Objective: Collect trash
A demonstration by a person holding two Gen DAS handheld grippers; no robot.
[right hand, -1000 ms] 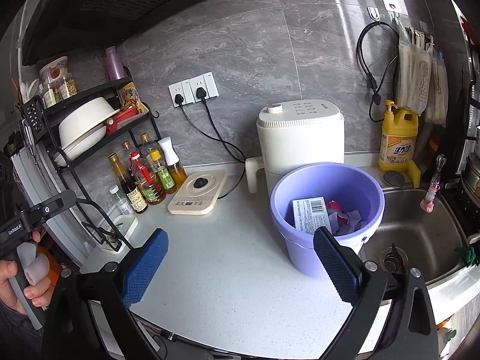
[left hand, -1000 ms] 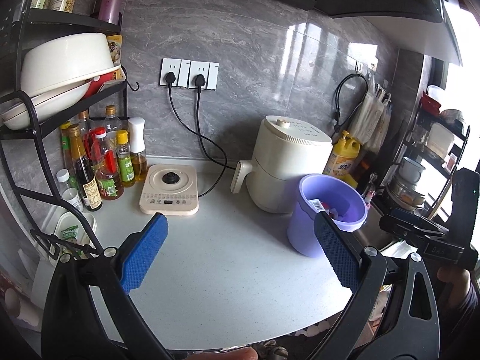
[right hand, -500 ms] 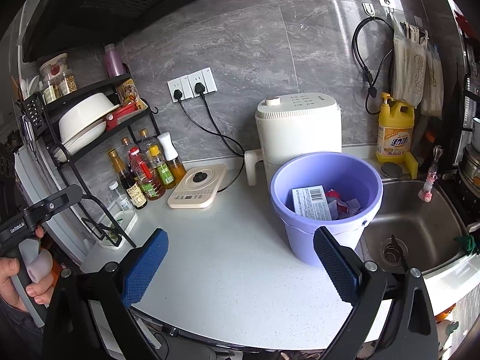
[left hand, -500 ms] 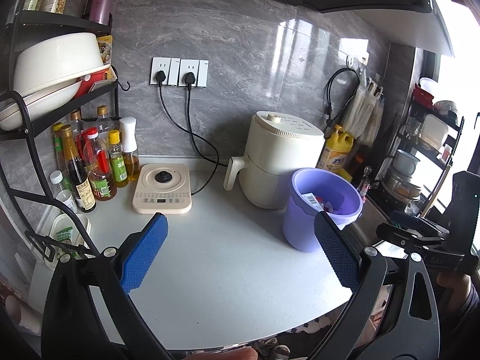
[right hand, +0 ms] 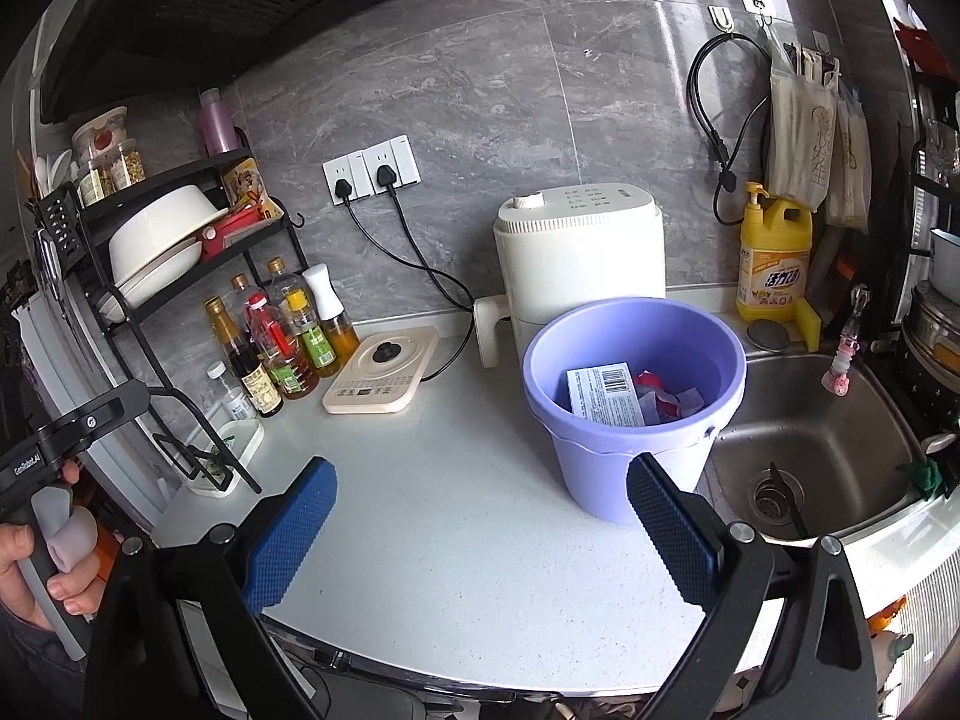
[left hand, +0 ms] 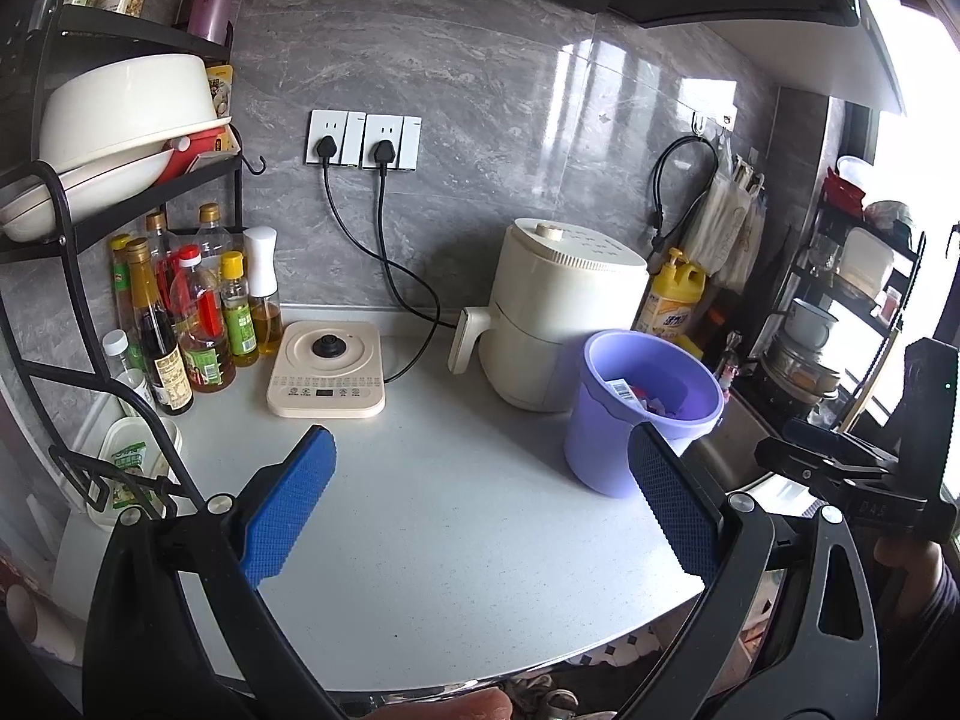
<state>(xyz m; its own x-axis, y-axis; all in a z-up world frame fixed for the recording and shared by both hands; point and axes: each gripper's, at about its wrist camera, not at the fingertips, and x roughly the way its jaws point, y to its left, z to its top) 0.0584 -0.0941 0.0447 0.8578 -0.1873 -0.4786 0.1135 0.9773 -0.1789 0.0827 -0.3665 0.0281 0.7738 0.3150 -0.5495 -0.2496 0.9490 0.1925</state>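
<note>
A kitchen corner with a grey marbled wall and a pale speckled countertop [left hand: 456, 516], seen from two hand-held grippers.

Left wrist view: the left gripper [left hand: 480, 498] hangs above the counter's front edge with its blue pads spread wide and nothing between them. The purple bucket [left hand: 606, 438] stands on the counter just in front of the white air fryer [left hand: 558, 324] and holds the collected trash, of which a barcoded carton edge shows. No loose litter is visible on the open counter. Counted here: one bucket, one air fryer, one flat induction plate [left hand: 327, 375], two plugs in the wall sockets [left hand: 363, 138], and one yellow detergent jug [left hand: 675, 300]. The bottles under the rack overlap too much to count surely.

Right wrist view: the right gripper [right hand: 480, 516] likewise has its pads spread apart and empty, poised near the bucket's base. Inside the bucket lie one white barcoded carton [right hand: 603, 393] and several crumpled red and pale scraps [right hand: 666, 396], whose number cannot be told. The sink [right hand: 840, 456] sits just right of the bucket. The person's hand [right hand: 36, 570] grips the other tool's handle at far left.

Judgement: collection appears nearly or fully done. A good finish would sweep the counter edges and rack foot for missed pieces, keep both grippers clear of the bucket rim so as not to tip it towards the sink, and drop any further item over the bucket's centre.
</note>
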